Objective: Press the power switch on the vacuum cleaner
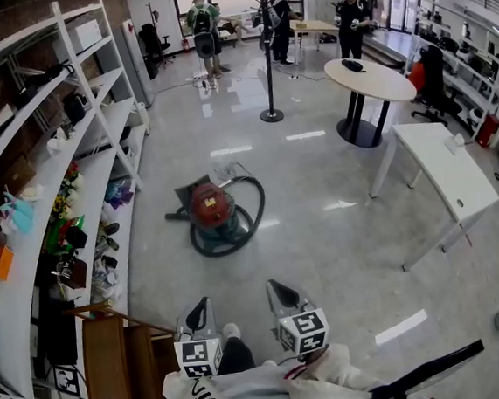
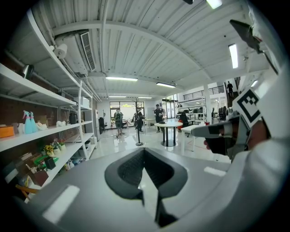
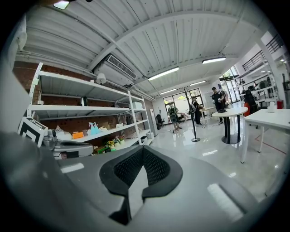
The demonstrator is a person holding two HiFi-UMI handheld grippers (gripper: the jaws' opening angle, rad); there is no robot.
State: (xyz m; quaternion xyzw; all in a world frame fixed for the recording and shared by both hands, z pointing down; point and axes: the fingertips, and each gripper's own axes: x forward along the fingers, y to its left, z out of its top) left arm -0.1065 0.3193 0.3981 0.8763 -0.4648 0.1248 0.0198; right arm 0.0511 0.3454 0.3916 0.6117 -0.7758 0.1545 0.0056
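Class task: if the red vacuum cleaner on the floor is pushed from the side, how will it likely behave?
Squat and broad, the vacuum cleaner probably won't tip. On the glossy floor it may slide or roll. Its hose, looped around it, looks flexible and would likely drag.

Open workshop floor, as I see it remotely.
White shelving [image 1: 30,285] runs along the left; a coat stand [image 1: 266,61] and round table [image 1: 370,79] stand far, a white desk [image 1: 445,175] right, people [image 1: 204,23] farthest.
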